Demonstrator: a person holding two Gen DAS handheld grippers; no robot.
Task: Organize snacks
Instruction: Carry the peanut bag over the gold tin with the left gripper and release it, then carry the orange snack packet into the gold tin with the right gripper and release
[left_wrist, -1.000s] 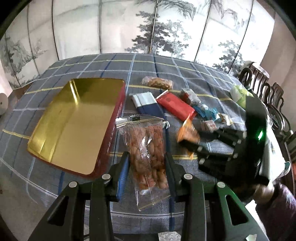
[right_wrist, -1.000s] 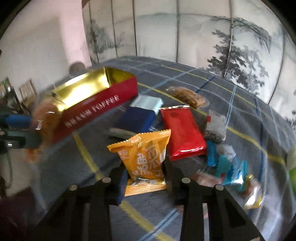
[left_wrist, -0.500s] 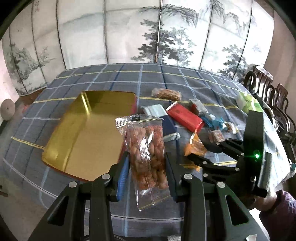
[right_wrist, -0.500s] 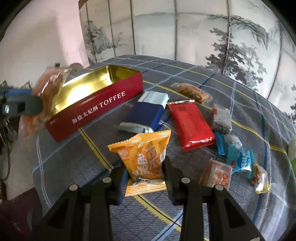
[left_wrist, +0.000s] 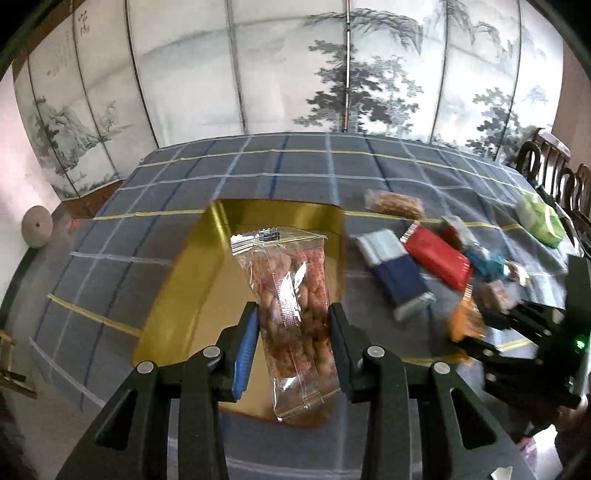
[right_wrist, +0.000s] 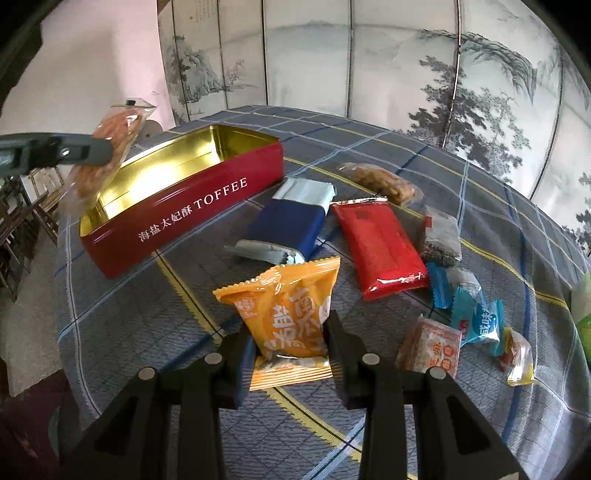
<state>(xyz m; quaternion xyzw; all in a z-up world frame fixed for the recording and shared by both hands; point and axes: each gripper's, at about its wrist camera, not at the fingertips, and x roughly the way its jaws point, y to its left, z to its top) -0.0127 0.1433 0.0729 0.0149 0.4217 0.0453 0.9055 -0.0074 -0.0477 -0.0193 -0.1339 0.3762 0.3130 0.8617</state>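
My left gripper is shut on a clear bag of peanuts, held in the air above the open gold-lined tin. From the right wrist view that peanut bag hangs over the near-left end of the red toffee tin. My right gripper is shut on an orange snack packet, lifted above the cloth to the right of the tin. In the left wrist view the right gripper shows blurred at the right with the orange packet.
On the checked tablecloth lie a blue-and-white packet, a red packet, a bag of nuts, a dark seed bag, blue candies and small wrapped sweets. A green pack and chairs are at the right.
My left gripper has carried the peanut bag leftward from the cloth beside the tin to above its gold inside. The right gripper has stayed about where it was, still holding the orange packet.
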